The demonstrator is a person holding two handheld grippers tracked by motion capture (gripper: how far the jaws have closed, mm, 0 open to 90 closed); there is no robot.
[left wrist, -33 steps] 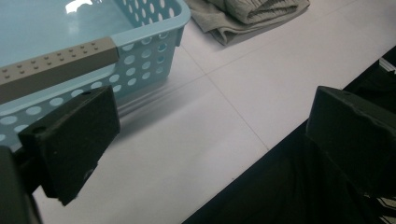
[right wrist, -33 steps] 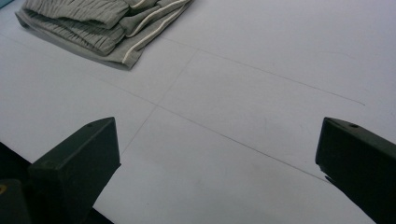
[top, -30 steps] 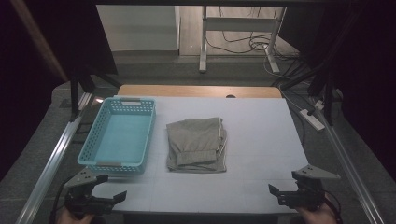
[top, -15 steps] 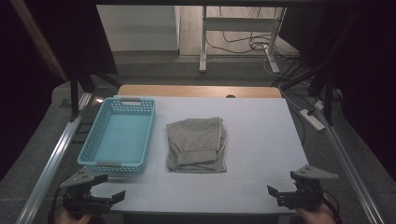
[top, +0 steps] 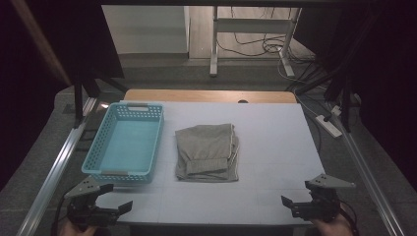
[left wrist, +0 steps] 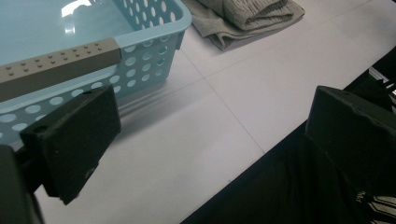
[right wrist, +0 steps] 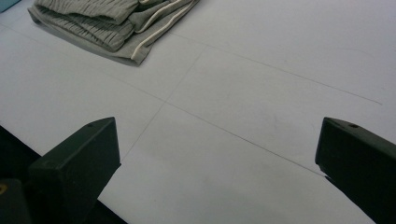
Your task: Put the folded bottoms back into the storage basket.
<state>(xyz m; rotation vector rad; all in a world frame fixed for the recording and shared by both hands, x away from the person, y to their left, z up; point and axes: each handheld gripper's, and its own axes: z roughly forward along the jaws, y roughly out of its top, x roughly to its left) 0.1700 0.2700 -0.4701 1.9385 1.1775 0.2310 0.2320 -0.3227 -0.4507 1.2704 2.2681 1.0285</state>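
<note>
In the high view, the folded garment is seen flat on the table, just beside the empty blue basket; nothing has been picked up, so the work is judged barely begun. The left gripper and right gripper are held apart at the near edge.

In the left gripper view, the jaws are spread, the basket cut off.

In the right gripper view, the jaws gape; the garment, possibly trousers, is cropped
</note>
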